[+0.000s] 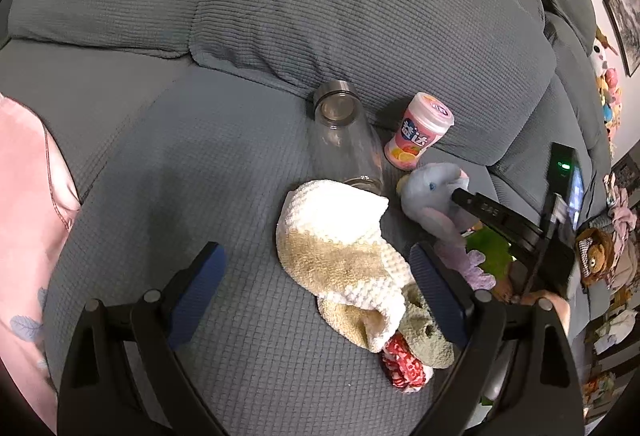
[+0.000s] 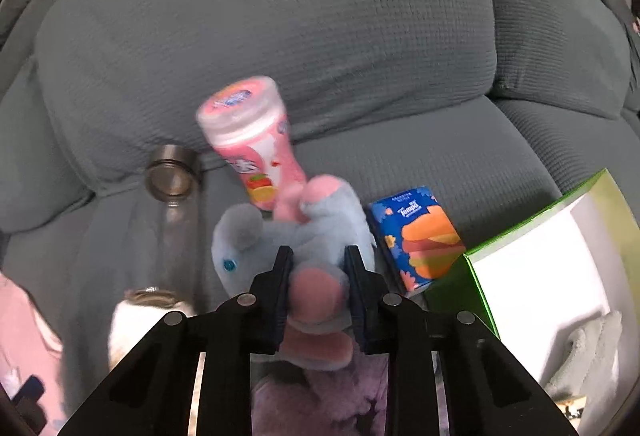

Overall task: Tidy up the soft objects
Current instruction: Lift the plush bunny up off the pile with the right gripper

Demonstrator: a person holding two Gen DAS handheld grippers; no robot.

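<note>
Sofa (image 2: 280,15): fingers (image 2: 282,276) around plush (image 2: 320,228).

The sofa (image 1: 360,15) wears matt grey cloth with a fine waffle weave. The towel (image 1: 340,236) is nubbly cream-and-tan terry. The bottle (image 1: 344,139) is clear and glossy with a brushed metal band. The pink canister (image 1: 418,129) looks like smooth, shiny plastic. The blue plush toy (image 2: 312,232) is soft, fuzzy fabric. The tissue pack (image 2: 416,236) has a glossy printed wrapper. The right claw (image 2: 318,268) is matt black plastic.
</note>
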